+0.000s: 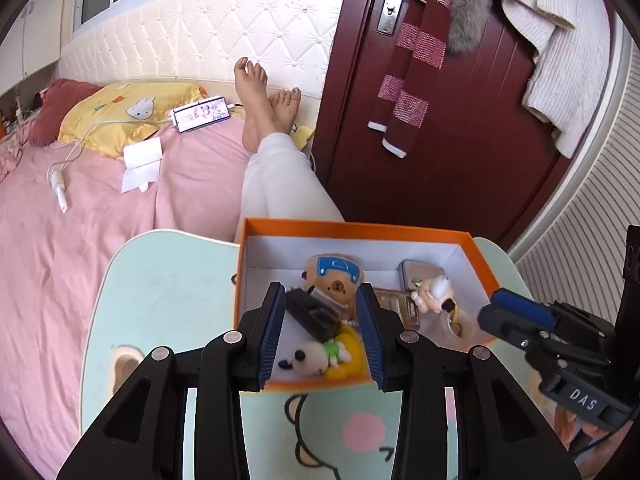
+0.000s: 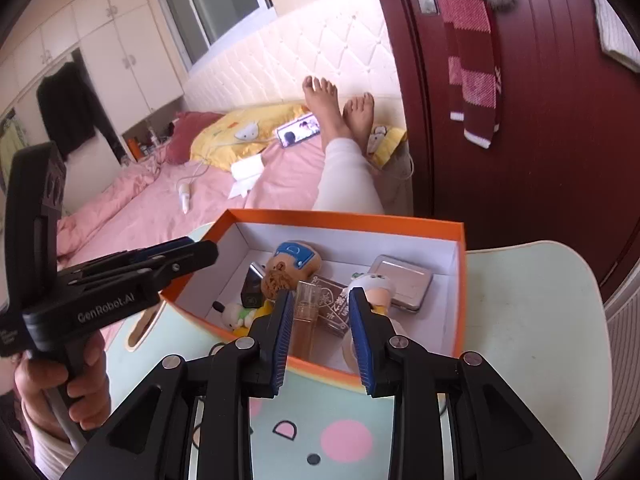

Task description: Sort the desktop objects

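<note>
Left gripper (image 1: 322, 334): jaws parted, nothing between the blue pads, held over the near wall of the orange box (image 1: 352, 229). Right gripper (image 2: 320, 340): jaws likewise parted and empty, poised over the same near wall from the other side. Both stand above a pale green lap table (image 1: 160, 288) printed with a cartoon bear face.

Box contents, near to far. Against the near wall lies a small white plush dog (image 1: 310, 358) on a yellow item, with a black rectangular device (image 1: 312, 314) just behind it. A clear amber bottle (image 2: 306, 320) lies lengthwise in the right wrist view, beside a brown printed packet (image 2: 334, 308). A small figurine with a white cap (image 1: 434, 292) stands to the right of these. Further back rest a brown bear plush with a blue cap (image 1: 334, 276) and a flat silver metal case (image 2: 402, 278), both near the far wall.

Beyond the table: the person's crossed legs in white trousers (image 1: 276, 184), a pink bedspread (image 1: 80, 240), a lit phone (image 1: 202, 114) by a yellow pillow (image 1: 120, 112), and a dark red door (image 1: 460, 140).
</note>
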A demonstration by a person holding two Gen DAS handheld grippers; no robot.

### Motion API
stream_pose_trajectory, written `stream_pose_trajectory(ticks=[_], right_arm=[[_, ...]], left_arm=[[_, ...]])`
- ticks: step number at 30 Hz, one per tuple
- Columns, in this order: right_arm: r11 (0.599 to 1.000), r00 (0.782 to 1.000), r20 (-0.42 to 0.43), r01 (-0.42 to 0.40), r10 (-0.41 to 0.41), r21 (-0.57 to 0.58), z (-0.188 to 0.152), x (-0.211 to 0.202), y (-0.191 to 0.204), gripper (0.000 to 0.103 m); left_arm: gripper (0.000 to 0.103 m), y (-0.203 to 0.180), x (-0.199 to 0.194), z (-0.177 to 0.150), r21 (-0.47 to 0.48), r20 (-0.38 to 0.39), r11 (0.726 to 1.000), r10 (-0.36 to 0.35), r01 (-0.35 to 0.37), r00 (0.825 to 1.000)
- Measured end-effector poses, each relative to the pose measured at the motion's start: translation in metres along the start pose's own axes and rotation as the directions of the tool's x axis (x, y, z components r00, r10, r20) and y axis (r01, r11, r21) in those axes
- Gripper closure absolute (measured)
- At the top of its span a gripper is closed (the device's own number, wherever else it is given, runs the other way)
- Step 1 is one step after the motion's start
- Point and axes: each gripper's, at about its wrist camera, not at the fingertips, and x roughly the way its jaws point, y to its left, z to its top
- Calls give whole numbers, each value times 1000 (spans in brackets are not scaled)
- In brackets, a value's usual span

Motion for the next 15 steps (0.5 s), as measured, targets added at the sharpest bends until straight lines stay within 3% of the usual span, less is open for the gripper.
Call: stream_pose_trajectory(ticks=[3, 5, 6, 11, 15], right_arm=[[1000, 1000, 8, 15, -15, -24, -13, -18, 0, 66], [999, 999, 9, 36, -35, -39, -24, -29, 1, 58], [997, 998, 5, 56, -56, -48, -34, -34, 2, 55], [992, 993, -22, 115, -116, -43, -66, -36, 1, 52], [988, 988, -39, 153, -152, -1, -79, -30, -5, 46]], left_arm=[[62, -2, -15, -19, 11, 4, 1000, -1, 1, 1000], [36, -8, -20, -35, 20, -5, 1000, -17, 17, 1000], [33, -11, -22, -45, 26, -7, 999, -29, 29, 1000], [33, -28, -17, -89, 39, -69, 999, -20, 23, 997], [32, -34, -7, -113, 40, -83, 998, 48, -45, 995]])
